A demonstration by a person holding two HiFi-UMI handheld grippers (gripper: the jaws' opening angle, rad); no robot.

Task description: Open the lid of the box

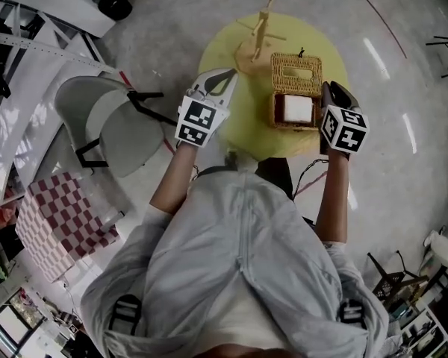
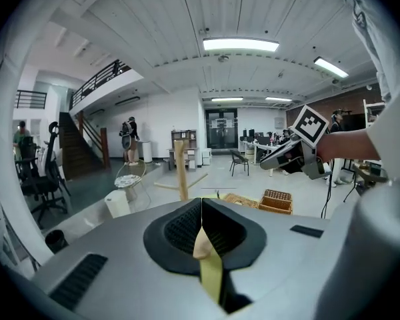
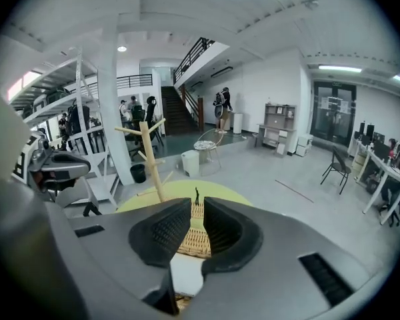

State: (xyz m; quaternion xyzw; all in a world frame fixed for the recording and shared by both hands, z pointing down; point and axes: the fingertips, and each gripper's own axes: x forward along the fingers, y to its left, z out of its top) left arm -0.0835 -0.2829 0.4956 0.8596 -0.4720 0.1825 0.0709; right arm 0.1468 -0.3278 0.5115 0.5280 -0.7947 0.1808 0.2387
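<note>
Closest to me, the left gripper [image 2: 201, 201] has its fingers [image 2: 179, 231] clenched flat together with nothing between them, at the left edge of the round yellow desk [image 1: 235, 136]. On my right gripper [image 3: 197, 205] the fingers [image 3: 161, 232] stand released with a gap between them, gripping nothing; through that gap I see the wicker lid [image 3: 195, 235]. In the head view this gripper sits just right of the wicker box [image 1: 278, 114], centre right of the frame; whether they touch I cannot tell. The lid lies swung back flat toward the top of the frame, and a white block [image 1: 299, 109] shows inside the box. Beyond stands a wooden peg stand [image 1: 260, 32]; a folding chair [image 1: 104, 129] is at left.
</note>
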